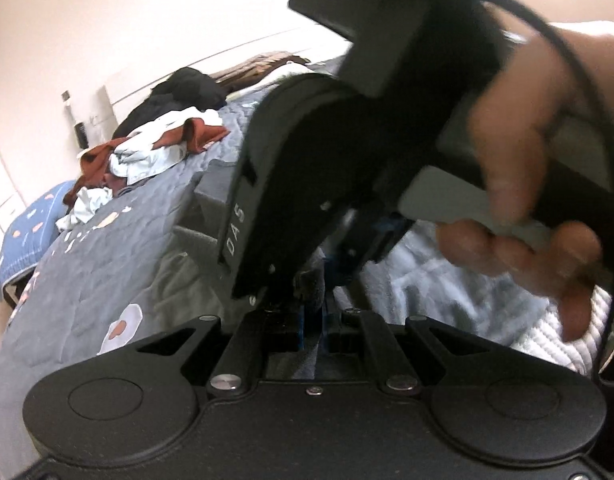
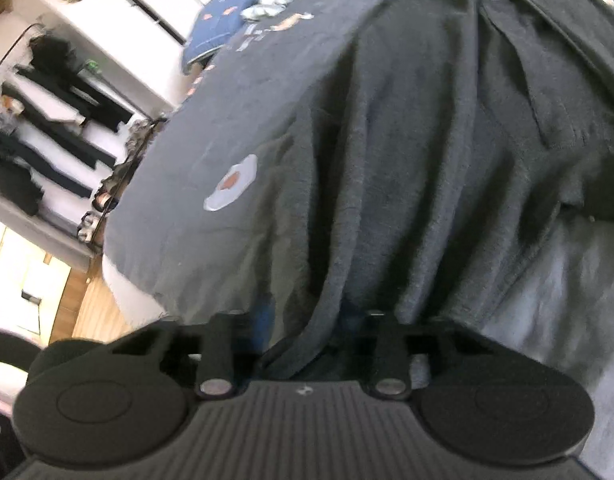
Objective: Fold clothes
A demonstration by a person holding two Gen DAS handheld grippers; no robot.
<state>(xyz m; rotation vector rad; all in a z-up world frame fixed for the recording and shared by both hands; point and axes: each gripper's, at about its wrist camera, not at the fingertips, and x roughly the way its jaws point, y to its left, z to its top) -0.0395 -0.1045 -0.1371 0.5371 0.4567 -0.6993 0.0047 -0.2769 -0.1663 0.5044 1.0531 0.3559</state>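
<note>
A dark grey garment (image 2: 427, 160) lies spread and rumpled over the bed. One fold of it runs down into my right gripper (image 2: 307, 328), filling the gap between the blue fingers, which are shut on it. In the left wrist view my left gripper (image 1: 313, 312) has its blue fingers nearly together, with a tuft of the same grey garment (image 1: 175, 268) pinched at the tips. Right in front of it is the black housing of the right tool (image 1: 307, 152), held by a person's hand (image 1: 527, 160), which hides most of the cloth.
The blue-grey bedspread (image 1: 87, 260) has fried-egg prints. A pile of white, rust and black clothes (image 1: 155, 144) lies at the bed's far end, beside a blue pillow (image 1: 31, 232). Pale cloth (image 1: 447, 280) lies at right. A clothes rack (image 2: 47, 120) and wooden floor (image 2: 95, 304) lie beyond the bed's edge.
</note>
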